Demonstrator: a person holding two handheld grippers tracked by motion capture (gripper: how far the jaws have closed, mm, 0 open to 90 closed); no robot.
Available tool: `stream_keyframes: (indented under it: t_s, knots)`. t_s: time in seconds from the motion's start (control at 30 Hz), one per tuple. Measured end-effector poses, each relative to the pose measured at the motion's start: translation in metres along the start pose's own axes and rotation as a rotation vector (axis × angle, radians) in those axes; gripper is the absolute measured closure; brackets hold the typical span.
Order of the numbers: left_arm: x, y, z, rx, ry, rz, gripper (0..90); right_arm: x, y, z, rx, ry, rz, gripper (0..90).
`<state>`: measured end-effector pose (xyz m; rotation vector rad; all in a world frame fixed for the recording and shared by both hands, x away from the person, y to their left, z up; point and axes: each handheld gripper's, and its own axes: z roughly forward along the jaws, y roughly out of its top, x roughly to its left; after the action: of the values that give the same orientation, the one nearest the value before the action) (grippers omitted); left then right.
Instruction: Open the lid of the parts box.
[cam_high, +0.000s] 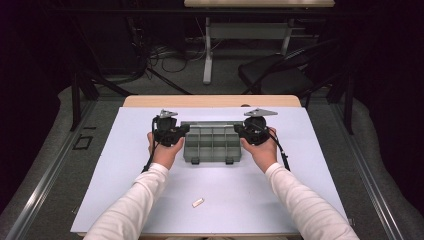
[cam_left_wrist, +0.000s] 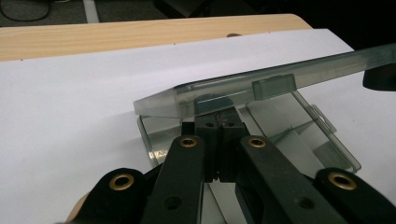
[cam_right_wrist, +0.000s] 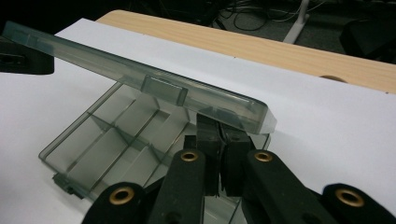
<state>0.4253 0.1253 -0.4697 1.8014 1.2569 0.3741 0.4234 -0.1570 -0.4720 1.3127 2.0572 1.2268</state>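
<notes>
High view: a dim room, a white-covered desk (cam_high: 125, 165). The compartment box (cam_high: 212, 143) lies lengthwise between the left tool (cam_high: 186, 131) and right tool (cam_high: 238, 131), each clamped on its raised lid (cam_left_wrist: 261, 84).

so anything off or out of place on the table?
One stray: a small white piece lies alone on the white sheet, near the front edge, apart from the compartment box. The box's lid is half raised, gripped at both ends; compartments look empty, no damage visible.

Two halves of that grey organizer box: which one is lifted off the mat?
The lid, the undivided half carrying the latch tabs. Both grippers hold it by its ends, tilted up, while the divided base lies flat on the white mat.
</notes>
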Motion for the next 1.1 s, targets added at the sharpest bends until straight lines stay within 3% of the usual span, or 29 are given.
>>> stream_keyframes:
  t_s: [0.3,0.57,1.1]
  knots:
    - [0.005,0.018,0.001,-0.002,0.031,-0.015,90.0,-0.004,0.019,0.008,0.003,-0.026,0.022,88.2]
    - [0.007,0.026,0.005,-0.036,0.051,-0.029,90.0,-0.006,0.033,0.012,-0.02,-0.04,0.034,88.2]
    - [0.01,0.032,0.01,-0.088,0.082,-0.032,90.0,-0.007,0.038,0.019,-0.092,-0.093,0.029,88.0]
